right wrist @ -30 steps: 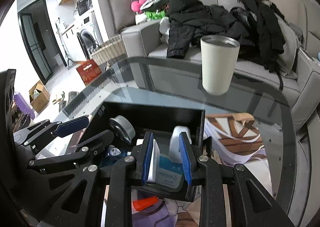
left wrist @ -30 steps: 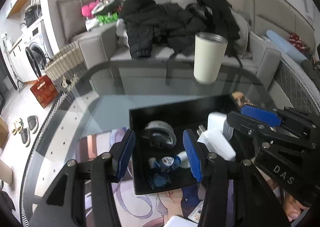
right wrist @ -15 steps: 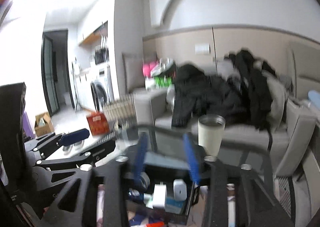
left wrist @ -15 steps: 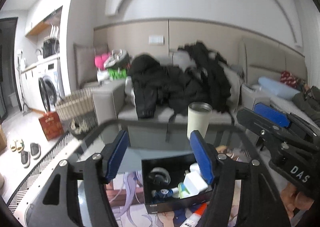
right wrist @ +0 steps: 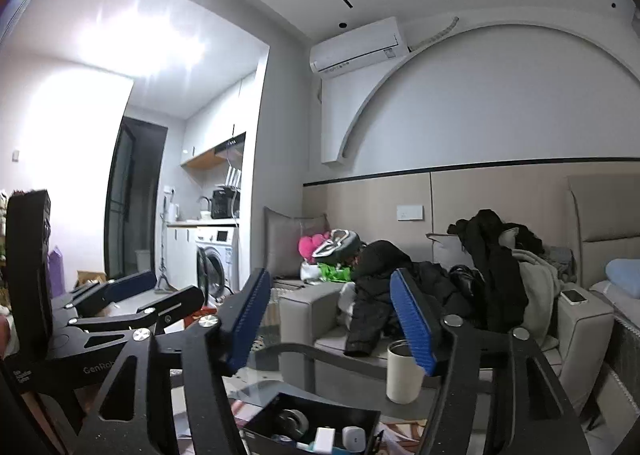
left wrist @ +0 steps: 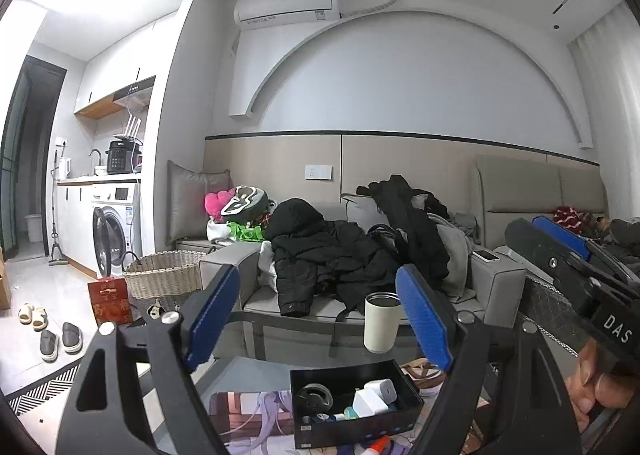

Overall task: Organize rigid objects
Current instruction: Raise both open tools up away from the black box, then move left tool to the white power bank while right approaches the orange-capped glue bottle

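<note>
Left gripper (left wrist: 320, 313): I read its blue pads as spread wide with nothing between them; the jaws have just been opening. It points level across the room, raised above the glass table (left wrist: 256, 371). Right gripper (right wrist: 332, 319): I read it likewise as parted and empty, its jaws also just opening, pointing level toward the sofa (right wrist: 400, 339).

Task container: I locate the black box (left wrist: 352, 427) low in the left wrist view, standing on the table on a printed mat (left wrist: 256, 415). Contents visible to me:
- a dark round reel (left wrist: 317, 397) at the box's left end;
- a white adapter (left wrist: 380, 391) and a second white block (left wrist: 366, 403) touching it, toward the right end;
- small blue-and-white items along the near wall, too small for me to identify.

An orange-tipped tube (left wrist: 378, 445) lies outside the box, just beside its near wall.

A cream tumbler (left wrist: 382, 322) stands upright on the table behind the box, apart from it. In the right wrist view the tumbler is partly covered by the right-hand pad.

Black jackets (left wrist: 332, 255) are piled on the sofa. A wicker basket (left wrist: 164, 273) sits on the floor at left, near a washing machine (left wrist: 114, 227).
</note>
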Available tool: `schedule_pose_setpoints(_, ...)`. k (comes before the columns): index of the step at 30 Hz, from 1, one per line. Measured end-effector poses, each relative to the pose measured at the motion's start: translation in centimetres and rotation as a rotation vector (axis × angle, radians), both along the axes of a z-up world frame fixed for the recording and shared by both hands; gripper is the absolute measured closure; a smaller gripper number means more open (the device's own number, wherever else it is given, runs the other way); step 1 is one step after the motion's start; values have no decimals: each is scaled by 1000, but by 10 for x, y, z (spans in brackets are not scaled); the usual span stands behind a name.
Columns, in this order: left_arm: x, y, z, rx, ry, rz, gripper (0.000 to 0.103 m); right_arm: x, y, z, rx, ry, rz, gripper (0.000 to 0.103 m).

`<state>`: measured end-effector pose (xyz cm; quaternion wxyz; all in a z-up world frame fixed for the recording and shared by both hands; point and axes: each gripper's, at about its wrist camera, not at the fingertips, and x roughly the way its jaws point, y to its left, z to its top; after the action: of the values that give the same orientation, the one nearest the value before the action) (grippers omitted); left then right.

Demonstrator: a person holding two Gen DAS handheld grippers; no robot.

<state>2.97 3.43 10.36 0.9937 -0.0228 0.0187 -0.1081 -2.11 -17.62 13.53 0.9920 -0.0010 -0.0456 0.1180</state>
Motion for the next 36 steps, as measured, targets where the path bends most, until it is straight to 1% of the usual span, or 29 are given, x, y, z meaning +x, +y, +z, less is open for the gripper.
schedule_pose_setpoints(4,1,-1,-6,11,21,5,22,-6,3,-5,-8,28,9,39)
schedule_pose_setpoints(7,8,-5,-14,29,56,10,22,-2,8,-12,-36,52,10,39)
schedule_pose_setpoints(11,19,-9,-28,47,138,12,22,14,12,-26,-63,138,10,39)
schedule_pose_setpoints(14,30,-8,-44,56,222,19,22,33,11,-40,-53,244,7,39)
schedule_pose_setpoints(17,46,-8,-67,73,335,21,22,51,12,-61,-55,358,6,39)
schedule_pose_setpoints(22,67,-7,-109,127,509,35,22,83,20,-100,-71,527,34,39)
schedule_pose_setpoints(26,77,-8,-144,153,642,34,22,107,32,-144,-57,720,67,39)
schedule_pose_setpoints(27,78,-8,-154,161,682,32,22,111,34,-153,-49,757,68,39)
schedule_pose_setpoints(30,81,-8,-177,170,764,21,22,126,40,-185,-19,883,67,39)
schedule_pose_setpoints(33,79,-8,-193,180,825,11,22,137,45,-208,-6,958,51,39)
schedule_pose_setpoints(36,75,-4,-204,196,852,0,22,144,55,-221,-16,985,43,39)
